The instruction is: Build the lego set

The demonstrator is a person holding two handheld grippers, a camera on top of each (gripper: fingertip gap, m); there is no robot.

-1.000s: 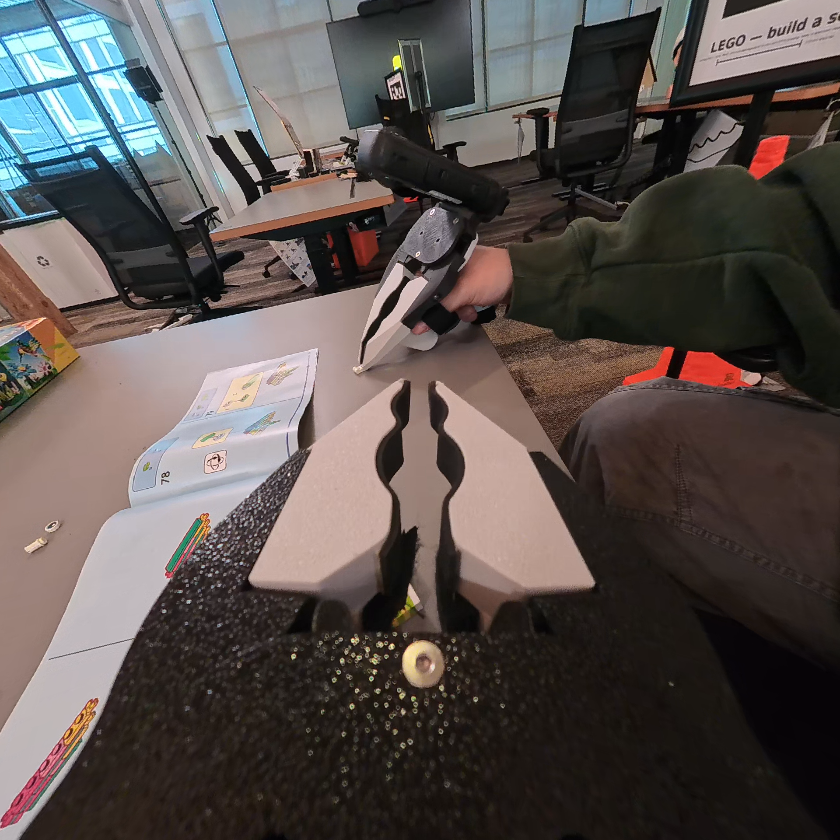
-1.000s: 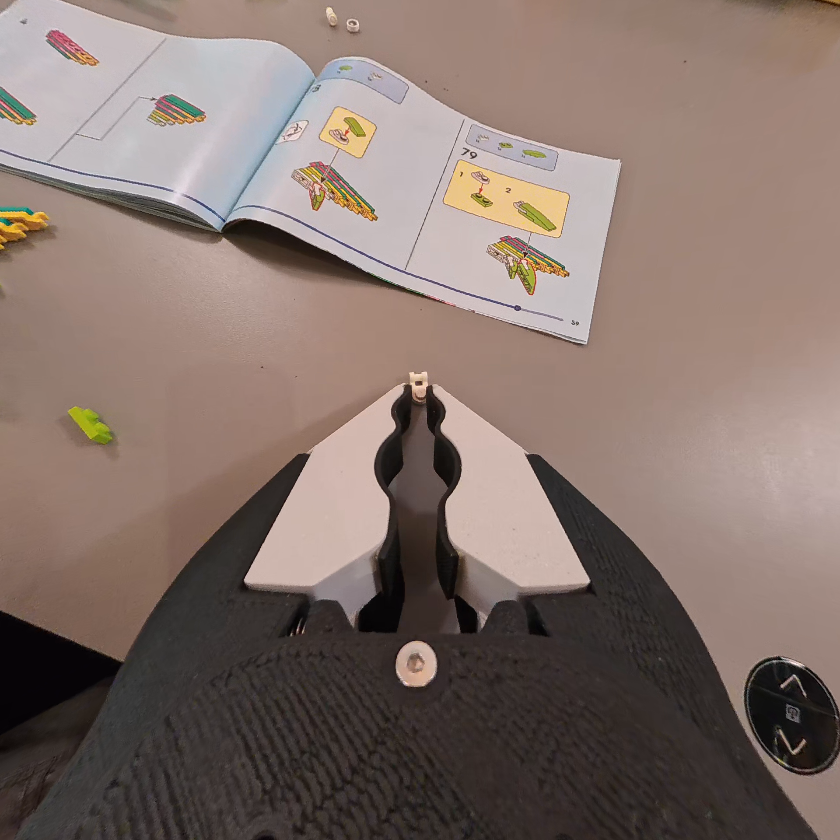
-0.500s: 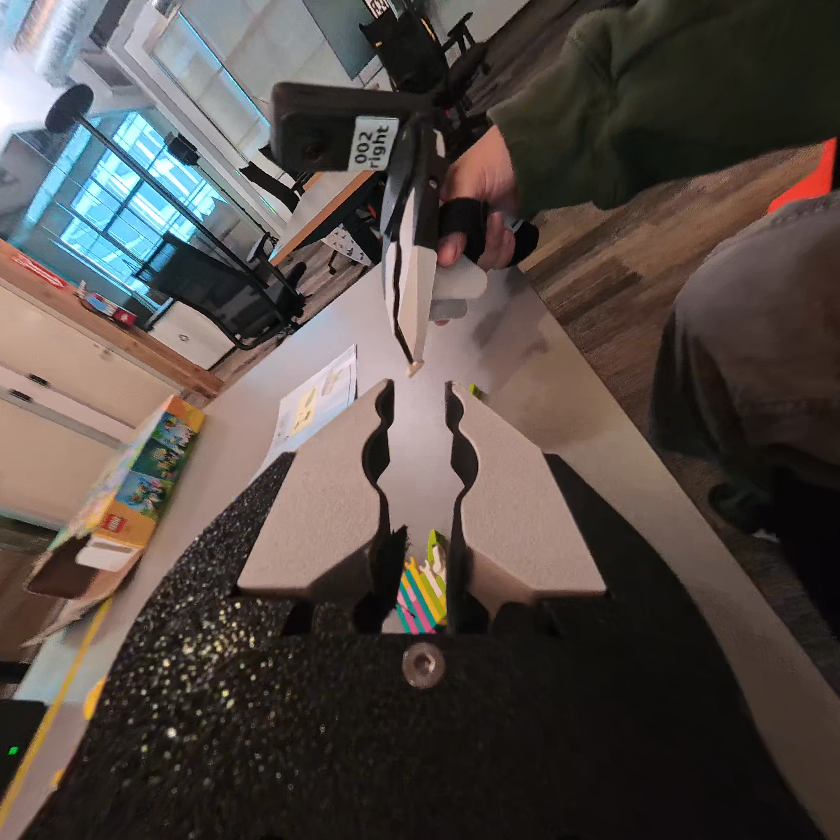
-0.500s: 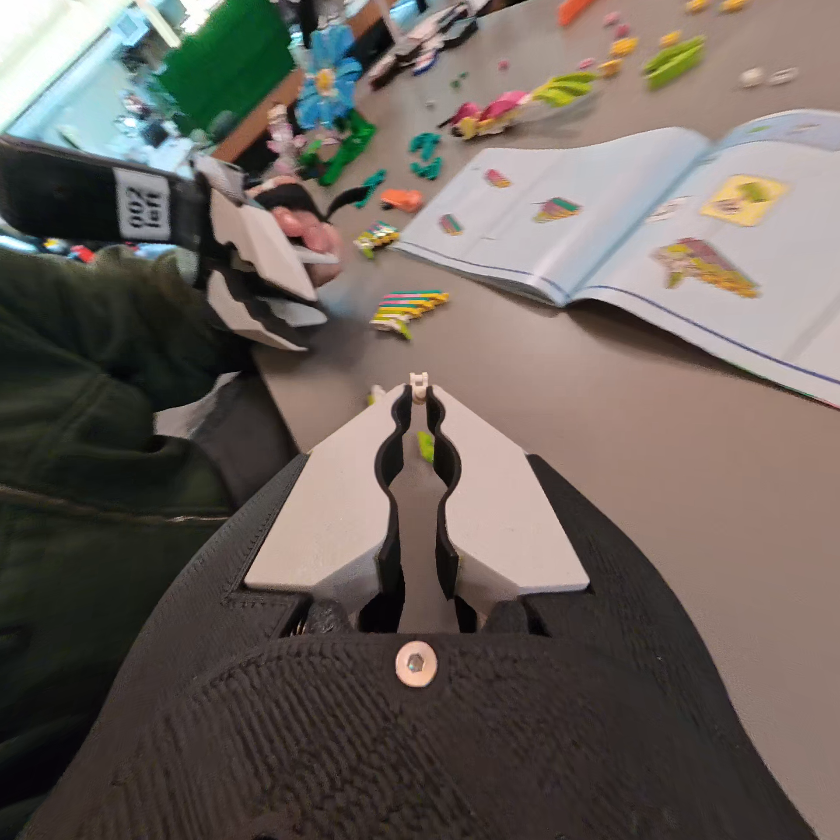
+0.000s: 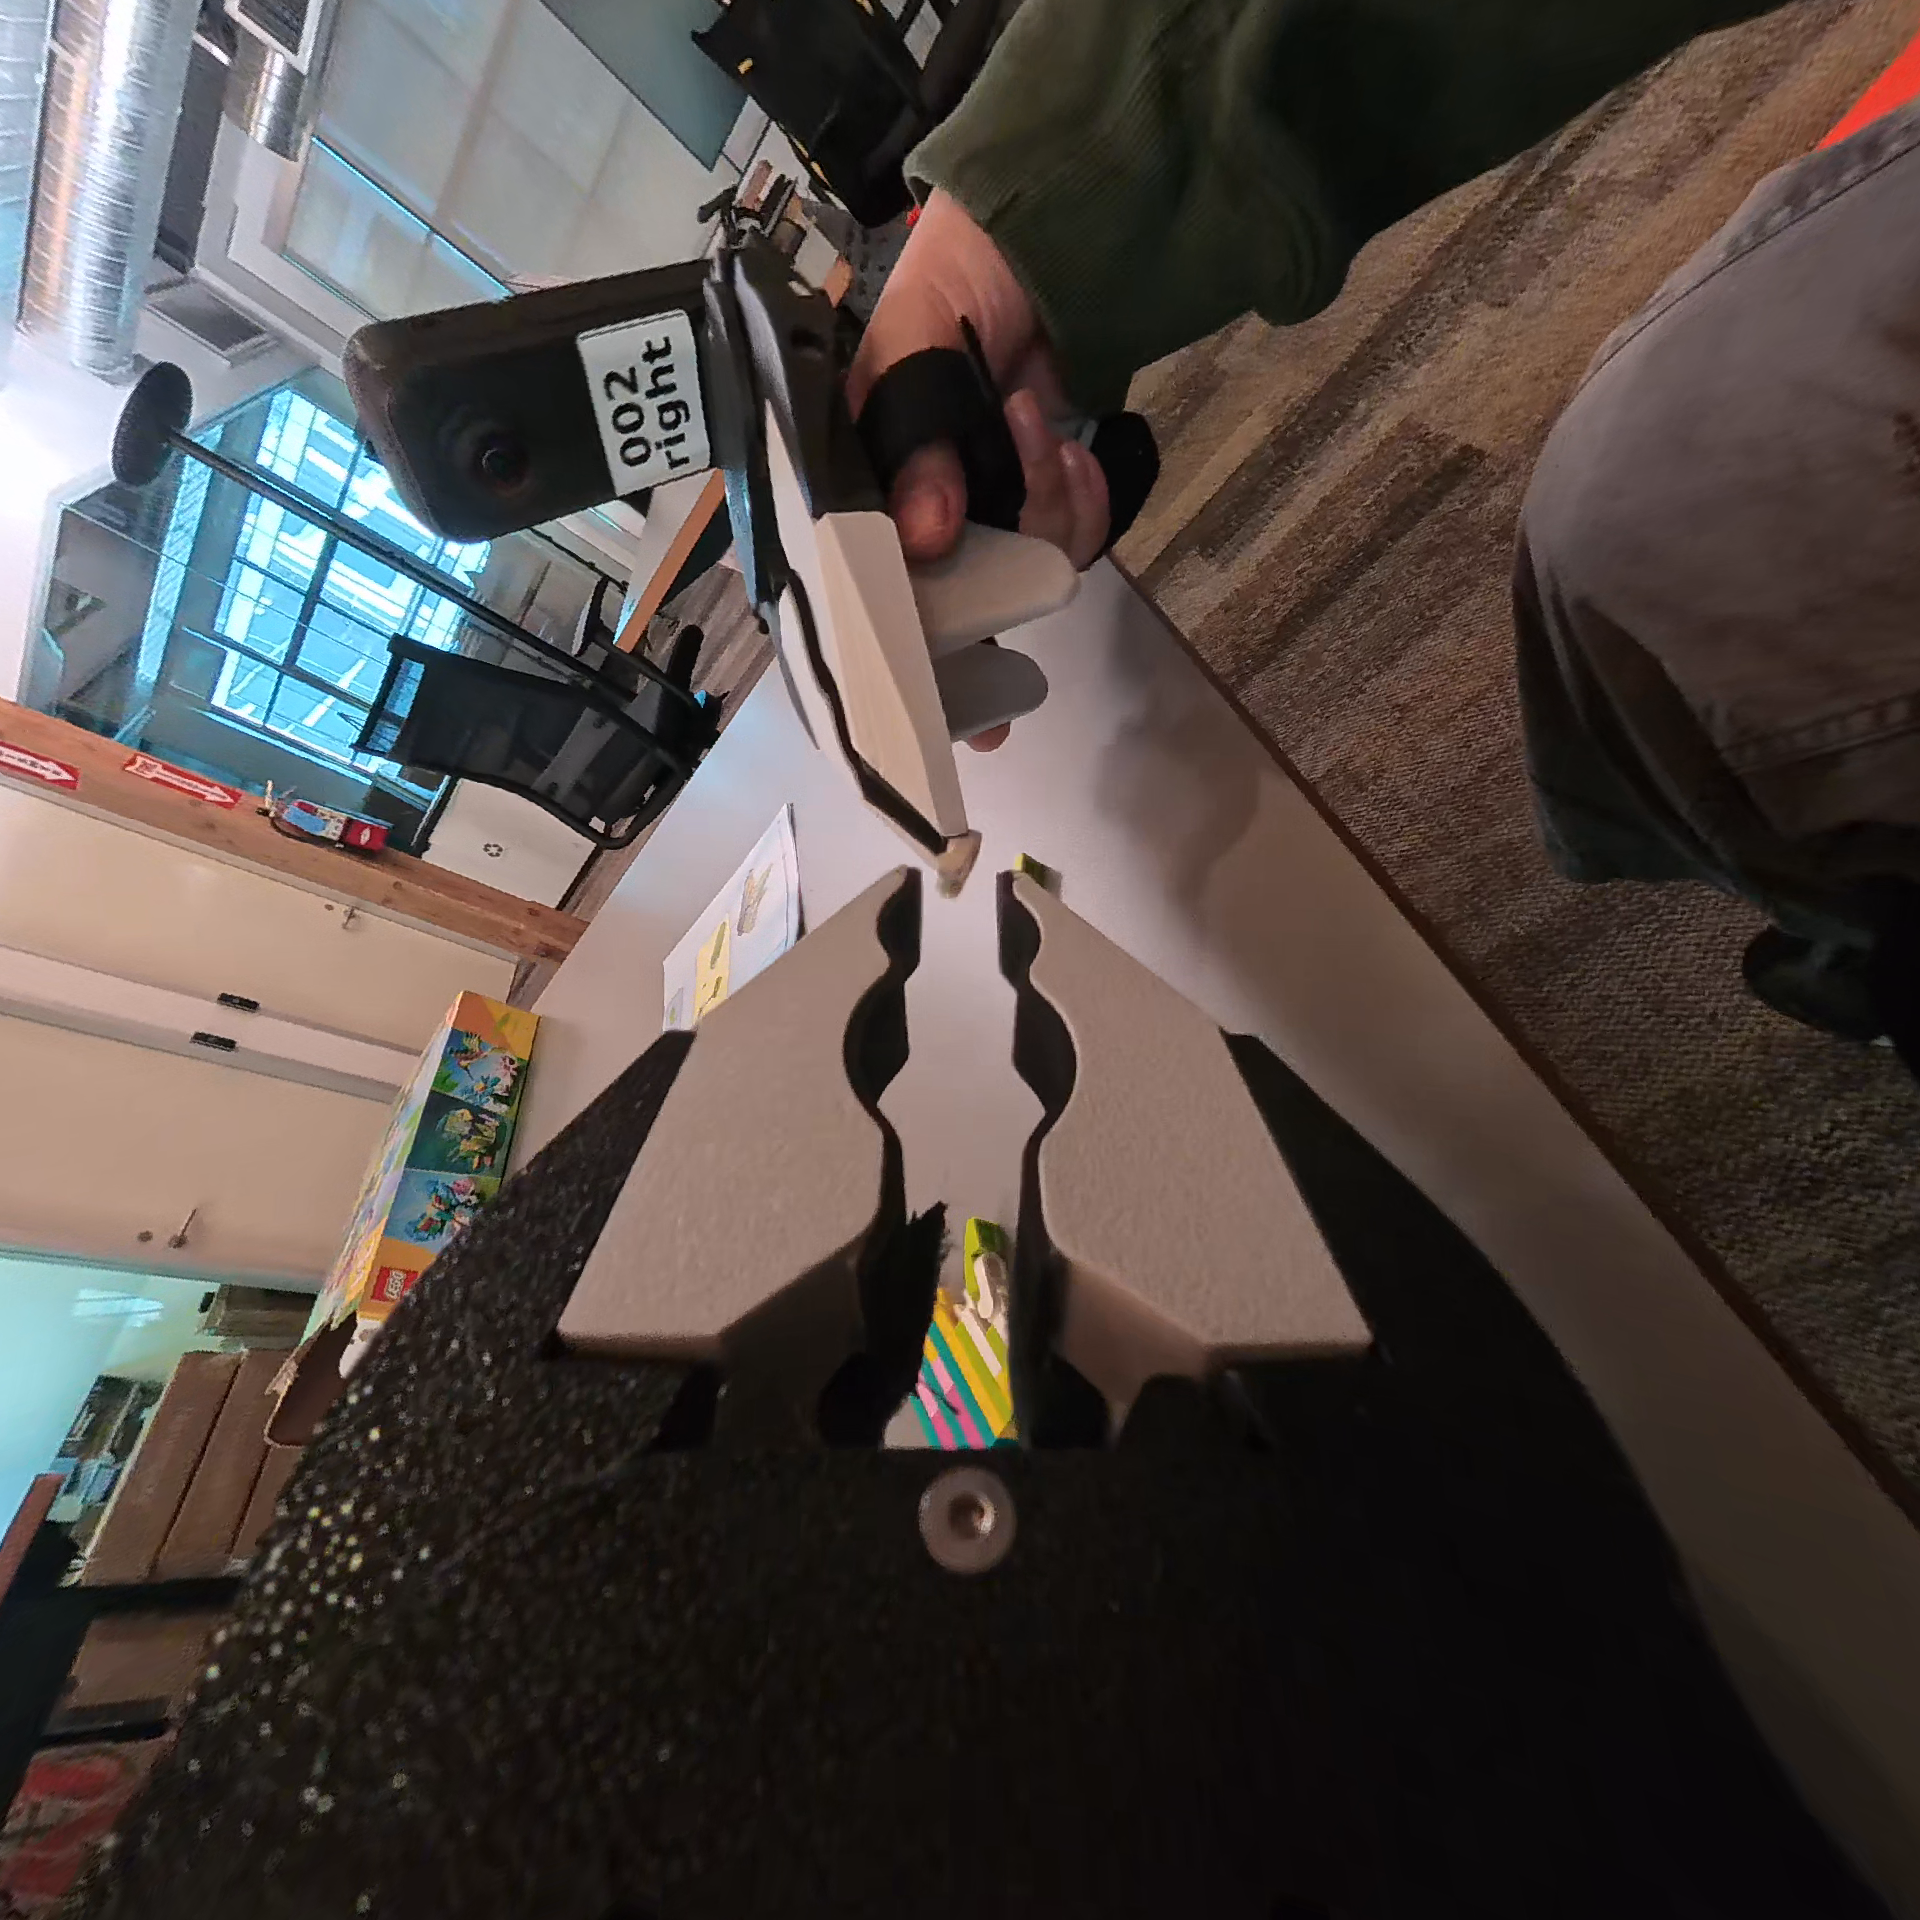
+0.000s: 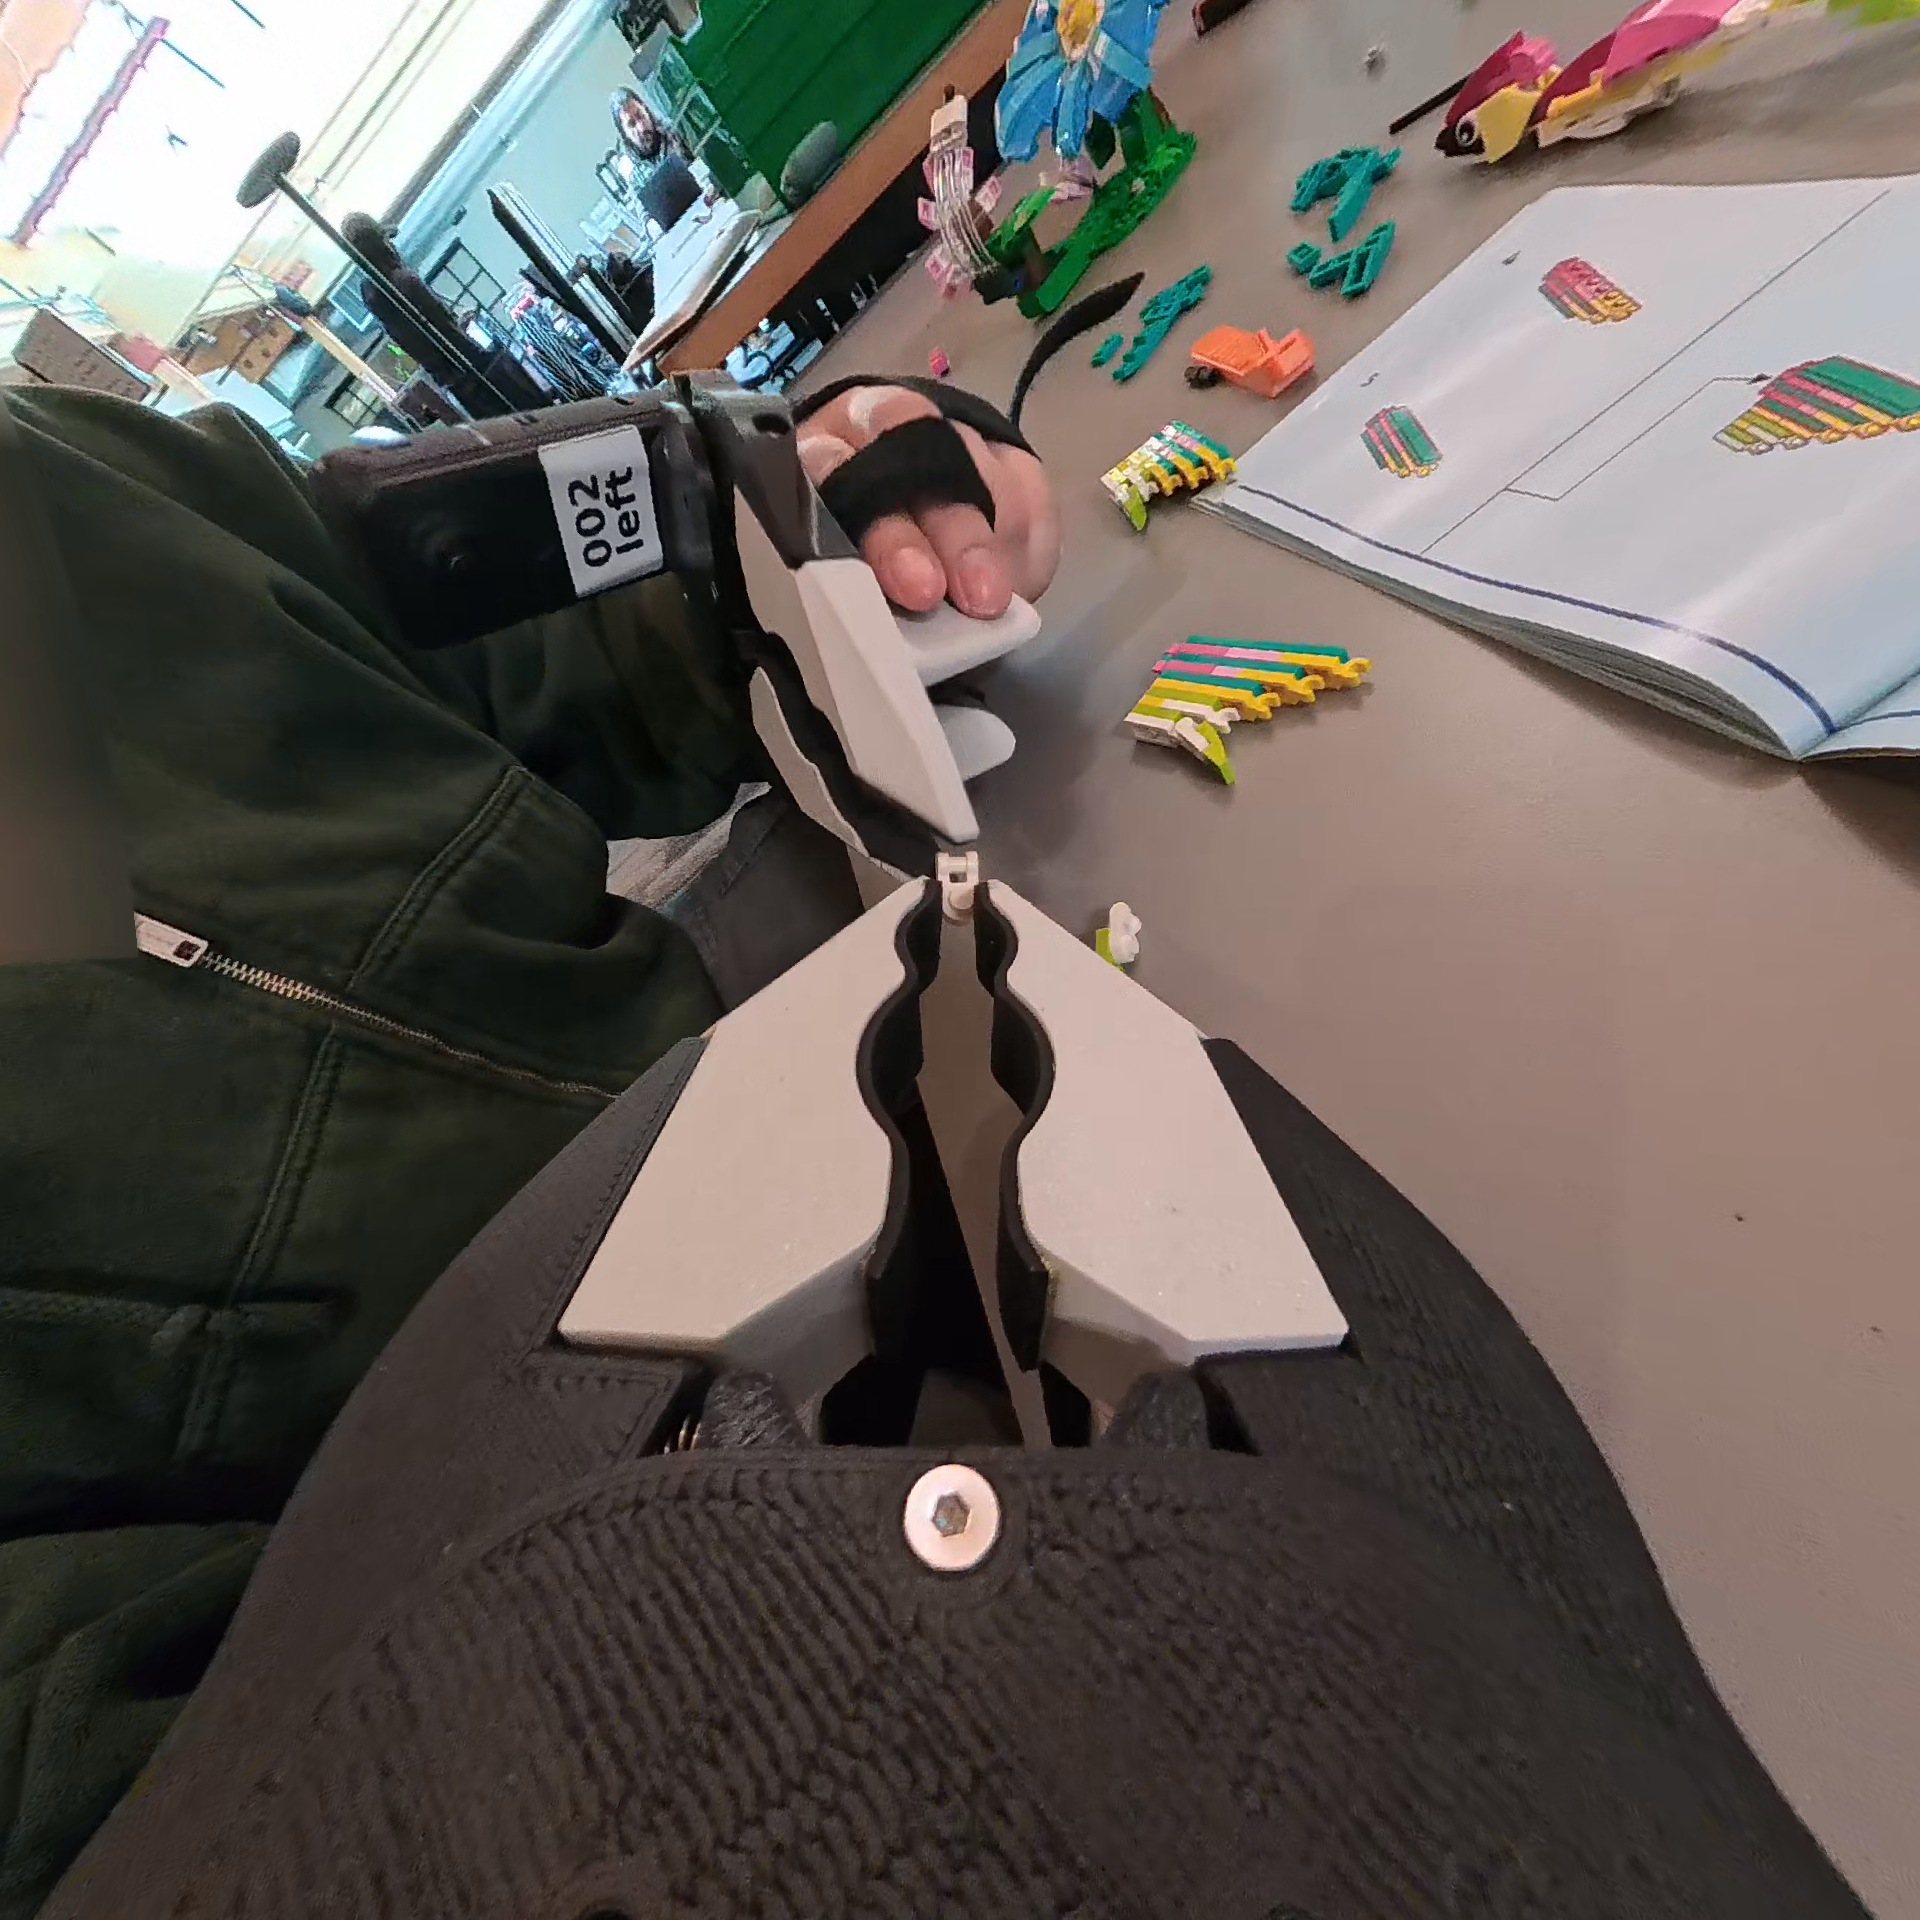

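My right gripper (image 6: pixel 956 904) is shut on a small white lego piece (image 6: pixel 956 881) that sticks out of its tips. In the left wrist view this gripper (image 5: pixel 948 844) comes down from above and holds the white piece (image 5: pixel 956 864) right at the mouth of my left gripper (image 5: pixel 958 896), which is open and empty. In the right wrist view the left gripper (image 6: pixel 930 847) sits just beyond the white piece, fingers apart. A striped wing assembly (image 6: pixel 1247 691) lies on the grey table (image 6: pixel 1558 1039); it also shows between the left finger bases (image 5: pixel 966 1371).
An open instruction booklet (image 6: pixel 1662 468) lies at the right, with a second striped wing (image 6: pixel 1169 473) beside it. A small lime-and-white piece (image 6: pixel 1117 935) lies near my right fingertips. Farther back are teal pieces (image 6: pixel 1340 229), an orange piece (image 6: pixel 1252 358), a blue flower model (image 6: pixel 1070 62). A lego box (image 5: pixel 436 1132) stands at the left. Only a small space, under 4 cm, lies between the two pairs of fingers.
The right gripper has swung away from the booklet with the white piece and now meets the left gripper. The left gripper has rolled sideways and its jaws have opened wider.
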